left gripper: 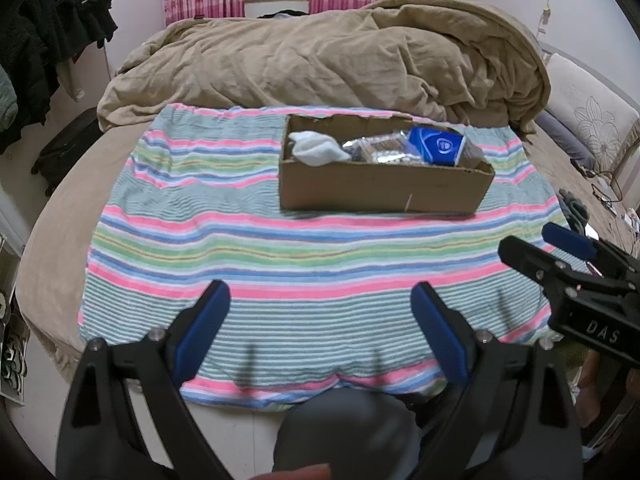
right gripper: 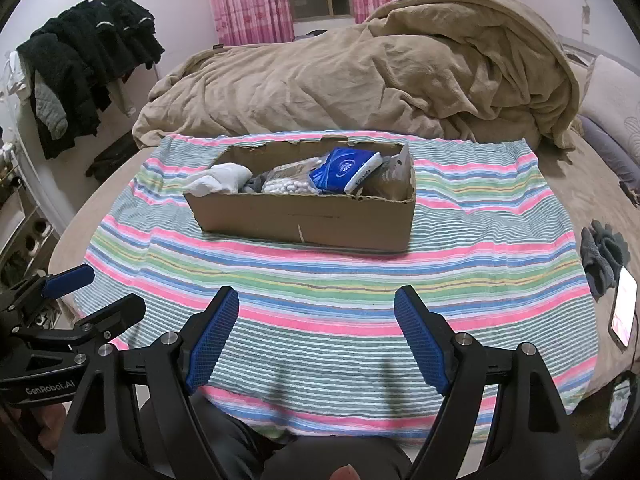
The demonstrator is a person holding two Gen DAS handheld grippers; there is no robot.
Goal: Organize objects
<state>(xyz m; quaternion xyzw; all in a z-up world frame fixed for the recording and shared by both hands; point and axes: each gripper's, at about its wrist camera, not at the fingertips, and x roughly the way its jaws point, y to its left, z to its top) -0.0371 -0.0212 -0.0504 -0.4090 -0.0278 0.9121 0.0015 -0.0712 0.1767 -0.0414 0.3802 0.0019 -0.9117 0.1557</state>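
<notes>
- Cardboard, brown and rectangular, forms an open-topped box lying on a striped pink, green and blue cloth spread over the bed.
- Inside the box: a white sock at its left end, a clear bag of small white pieces in the middle, and a blue packet toward the right.
- Left gripper hovers over the near edge of the cloth, its blue-padded fingers spread wide and holding nothing; the box lies well ahead, slightly right of the gap.
- Right gripper is likewise wide open and empty, with the box well ahead and slightly left.
- A rumpled tan blanket is heaped behind the box.
</notes>
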